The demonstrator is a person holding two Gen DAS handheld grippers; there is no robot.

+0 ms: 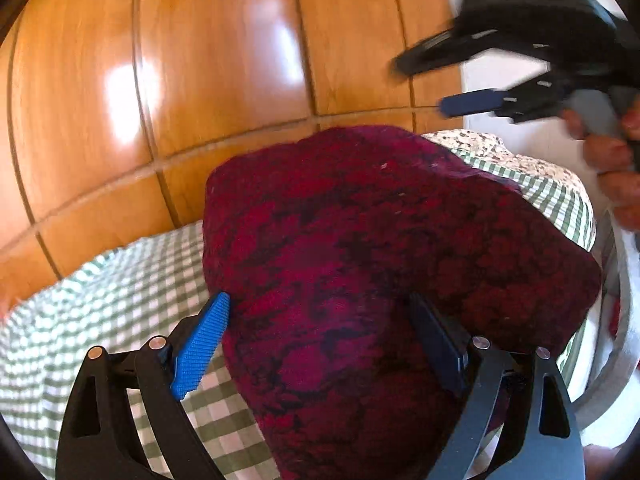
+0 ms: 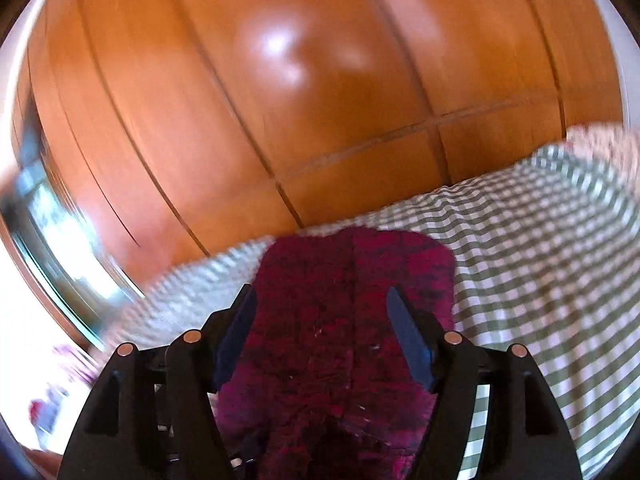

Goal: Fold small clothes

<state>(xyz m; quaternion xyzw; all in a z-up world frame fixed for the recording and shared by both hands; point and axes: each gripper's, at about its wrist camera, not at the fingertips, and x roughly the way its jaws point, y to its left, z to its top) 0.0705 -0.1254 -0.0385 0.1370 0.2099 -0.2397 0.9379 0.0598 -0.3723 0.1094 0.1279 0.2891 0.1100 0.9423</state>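
Nearest, the left gripper (image 1: 320,332) is spread wide around a dark red fuzzy garment (image 1: 380,240) lying on a green checked bed (image 1: 120,300). The right gripper (image 2: 320,336), also spread, hovers above it. Beyond stands a wooden wardrobe (image 1: 180,80).

Both wrist views close over bed (image 1: 120,280), facing wooden wardrobe (image 1: 200,60). Shared: maroon knit (image 1: 360,260), checked cover, wardrobe. Left view also catches right tongs (image 1: 432,84).
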